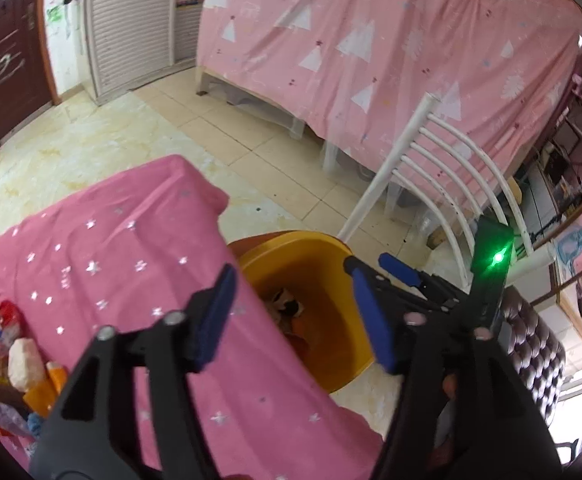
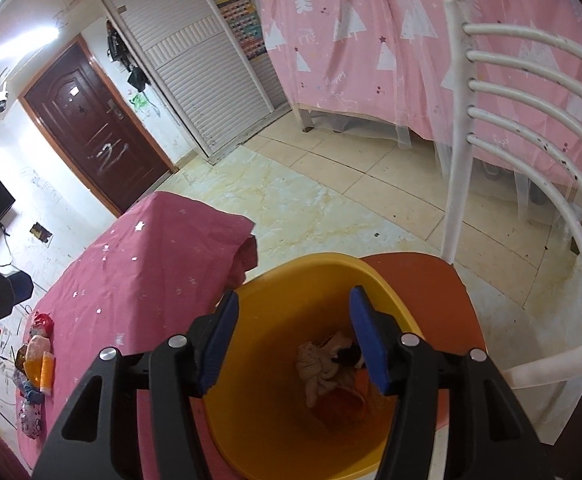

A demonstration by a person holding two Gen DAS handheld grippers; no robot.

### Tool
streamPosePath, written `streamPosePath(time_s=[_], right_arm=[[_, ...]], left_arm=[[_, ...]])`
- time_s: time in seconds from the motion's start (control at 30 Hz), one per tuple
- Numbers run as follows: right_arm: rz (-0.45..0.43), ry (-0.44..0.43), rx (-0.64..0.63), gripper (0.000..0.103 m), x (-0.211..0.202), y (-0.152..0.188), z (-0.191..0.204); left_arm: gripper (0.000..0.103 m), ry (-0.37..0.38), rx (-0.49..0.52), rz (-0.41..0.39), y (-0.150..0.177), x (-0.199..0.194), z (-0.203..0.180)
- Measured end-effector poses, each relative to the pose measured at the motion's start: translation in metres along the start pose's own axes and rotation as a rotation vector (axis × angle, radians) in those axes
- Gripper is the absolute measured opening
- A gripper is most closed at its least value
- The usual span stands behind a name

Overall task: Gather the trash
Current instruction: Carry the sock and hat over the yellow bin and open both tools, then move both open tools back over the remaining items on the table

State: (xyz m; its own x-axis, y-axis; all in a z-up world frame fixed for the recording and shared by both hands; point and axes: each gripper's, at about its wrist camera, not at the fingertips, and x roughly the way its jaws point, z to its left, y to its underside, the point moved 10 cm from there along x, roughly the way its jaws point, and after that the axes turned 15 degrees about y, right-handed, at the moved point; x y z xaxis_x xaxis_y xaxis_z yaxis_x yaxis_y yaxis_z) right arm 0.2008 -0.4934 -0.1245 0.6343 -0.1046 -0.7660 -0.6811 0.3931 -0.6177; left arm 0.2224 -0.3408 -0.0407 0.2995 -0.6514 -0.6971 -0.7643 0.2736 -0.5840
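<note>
Two grippers of ours hang over the round yellow plastic bin (image 2: 323, 276), which stands on the orange seat of a white metal slat-back chair (image 2: 491, 152) just beside the table draped in a magenta cloth with silver stars (image 1: 103, 248). Our left gripper (image 1: 291, 316) has its blue-padded jaws standing apart with nothing between them, and our right gripper (image 2: 293, 340) is likewise parted and empty above the bin's mouth. Crumpled trash, a beige rag-like wad with dark and orange scraps (image 2: 331, 368), already lies at the bottom of the bin. More rubbish, a heap of crinkly wrappers, a pale lump and orange packets (image 1: 15, 356), waits at the near end of the table. We judge the risks to be these: the bin is smooth, light-looking and perched near the seat's edge, so a knock from either gripper on the way back could tip or slide it off; the loose cloth could snag on a jaw and drag the heap along; and thin, slippery wrappers may slip from hard pads or spill beside the rim if we let go too early.
</note>
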Motion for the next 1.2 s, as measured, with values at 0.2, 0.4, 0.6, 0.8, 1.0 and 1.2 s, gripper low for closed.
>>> streamPosePath(time_s=[0.2, 0.4, 0.6, 0.8, 1.0, 1.2], right_arm=[[-0.02, -0.021, -0.032, 0.056, -0.009, -0.005, 0.027], [-0.044, -0.048, -0.078, 0.06, -0.018, -0.009, 0.059], [-0.041, -0.079, -0.128, 0.06, -0.021, -0.007, 0.094], [-0.05, -0.107, -0.188, 0.061, -0.031, -0.005, 0.131], [-0.052, -0.159, -0.272, 0.061, -0.041, 0.007, 0.184], [-0.034, -0.226, -0.346, 0.062, -0.048, 0.023, 0.239]], left_arm=[[0.082, -0.036, -0.054, -0.056, -0.001, -0.031, 0.031], [0.087, -0.101, -0.125, -0.145, -0.001, -0.08, 0.076], [0.089, -0.143, -0.157, -0.182, 0.001, -0.117, 0.107], [0.09, -0.202, -0.167, -0.195, 0.012, -0.152, 0.139], [0.094, -0.281, -0.215, -0.223, 0.031, -0.195, 0.187], [0.094, -0.347, -0.258, -0.212, 0.057, -0.223, 0.227]])
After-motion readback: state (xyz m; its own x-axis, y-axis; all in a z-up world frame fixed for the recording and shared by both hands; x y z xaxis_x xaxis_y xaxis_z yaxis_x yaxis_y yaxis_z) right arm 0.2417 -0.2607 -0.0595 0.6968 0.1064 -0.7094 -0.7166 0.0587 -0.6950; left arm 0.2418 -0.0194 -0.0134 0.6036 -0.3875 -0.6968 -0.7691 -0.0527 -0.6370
